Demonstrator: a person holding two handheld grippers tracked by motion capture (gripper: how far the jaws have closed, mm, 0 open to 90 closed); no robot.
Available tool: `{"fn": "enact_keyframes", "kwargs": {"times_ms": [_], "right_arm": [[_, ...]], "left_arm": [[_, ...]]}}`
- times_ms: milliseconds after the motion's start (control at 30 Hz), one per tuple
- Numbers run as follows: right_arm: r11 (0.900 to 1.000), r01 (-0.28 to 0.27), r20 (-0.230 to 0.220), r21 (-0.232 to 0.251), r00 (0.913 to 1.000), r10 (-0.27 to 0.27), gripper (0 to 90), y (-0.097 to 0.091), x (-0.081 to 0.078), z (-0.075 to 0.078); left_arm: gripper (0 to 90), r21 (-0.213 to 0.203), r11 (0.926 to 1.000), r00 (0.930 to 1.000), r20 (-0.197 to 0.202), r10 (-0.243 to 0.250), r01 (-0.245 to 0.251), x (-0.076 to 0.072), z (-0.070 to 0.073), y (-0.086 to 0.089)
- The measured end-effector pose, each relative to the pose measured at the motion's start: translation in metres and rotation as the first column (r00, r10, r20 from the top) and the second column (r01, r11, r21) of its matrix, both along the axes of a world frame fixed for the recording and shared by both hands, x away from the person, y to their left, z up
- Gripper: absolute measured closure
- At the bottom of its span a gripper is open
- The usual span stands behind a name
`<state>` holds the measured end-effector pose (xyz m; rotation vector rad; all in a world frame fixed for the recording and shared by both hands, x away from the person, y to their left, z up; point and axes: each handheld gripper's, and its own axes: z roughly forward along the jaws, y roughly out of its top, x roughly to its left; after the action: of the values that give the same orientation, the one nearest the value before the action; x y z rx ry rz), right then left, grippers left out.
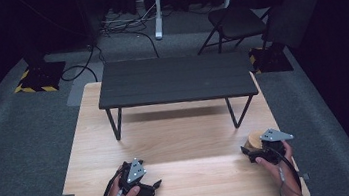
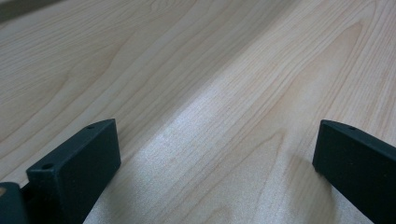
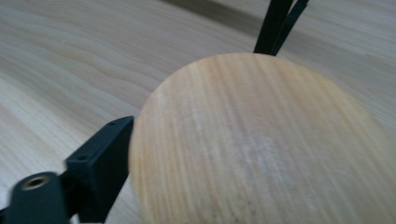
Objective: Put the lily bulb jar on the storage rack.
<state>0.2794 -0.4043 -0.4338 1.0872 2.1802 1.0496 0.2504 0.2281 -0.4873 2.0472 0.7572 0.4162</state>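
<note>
Now your right gripper [image 1: 252, 150] has its jaws pinching a round wooden disc [image 3: 261, 144] near the table's [image 1: 188, 141] right edge, low over the wood. Your left gripper [image 1: 145, 182] rests jaws spread near the front edge. You look mid-carry; next, probably lift toward the black bench [image 1: 175, 79].
</note>
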Motion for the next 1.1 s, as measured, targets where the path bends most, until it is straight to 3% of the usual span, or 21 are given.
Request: {"fn": "enact_keyframes", "kwargs": {"times_ms": [100,333,400,533,733,833,867,1033,1067,1100], "right_arm": [[0.9999,0.017,-0.011,-0.002,0.9998,-0.017,23.5,0.001,0.001,0.003],[0.9997,0.025,-0.021,0.005,0.9995,-0.025,24.6,0.003,0.002,0.005],[0.9995,0.025,-0.012,-0.020,0.9996,-0.025,24.7,0.007,0.000,0.007],[1.0000,0.007,0.005,-0.001,1.0000,-0.007,24.8,0.008,-0.005,0.016],[0.9991,-0.042,0.027,-0.010,0.9987,0.043,24.8,0.019,-0.008,0.054],[0.9966,-0.078,0.056,-0.024,0.9953,0.079,24.8,0.031,-0.008,0.082],[0.9966,-0.078,0.056,-0.024,0.9953,0.079,24.8,0.031,-0.008,0.082],[0.9904,-0.138,0.071,-0.001,0.9879,0.138,24.8,0.046,0.008,0.122],[0.9904,-0.138,0.071,-0.001,0.9879,0.138,24.8,0.046,0.008,0.122],[0.9880,-0.154,0.077,0.002,0.9851,0.154,24.8,0.052,0.014,0.134]], "left_arm": [[0.8,0.001,1.0000,1.0000,0.001,-0.001,0.001,0.000,0.000,0.000],[0.8,-0.001,1.0000,1.0000,0.000,0.000,0.000,0.000,0.000,0.000],[0.8,0.000,1.0000,1.0000,0.000,0.000,0.000,0.000,0.000,0.000],[0.8,0.000,1.0000,1.0000,0.001,0.000,0.000,0.000,0.000,0.000],[0.8,0.000,1.0000,1.0000,0.000,0.000,0.000,0.000,0.000,0.000],[0.8,0.000,1.0000,1.0000,0.000,0.001,-0.001,0.000,0.000,0.000],[0.8,0.000,1.0000,1.0000,0.000,0.001,-0.001,0.000,0.000,0.000],[0.8,0.000,1.0000,1.0000,0.000,0.001,-0.001,0.000,0.000,0.000],[0.8,0.000,1.0000,1.0000,0.000,0.001,-0.001,0.000,0.000,0.000],[0.8,0.000,1.0000,1.0000,-0.001,0.001,-0.001,0.000,0.000,0.000]]}}
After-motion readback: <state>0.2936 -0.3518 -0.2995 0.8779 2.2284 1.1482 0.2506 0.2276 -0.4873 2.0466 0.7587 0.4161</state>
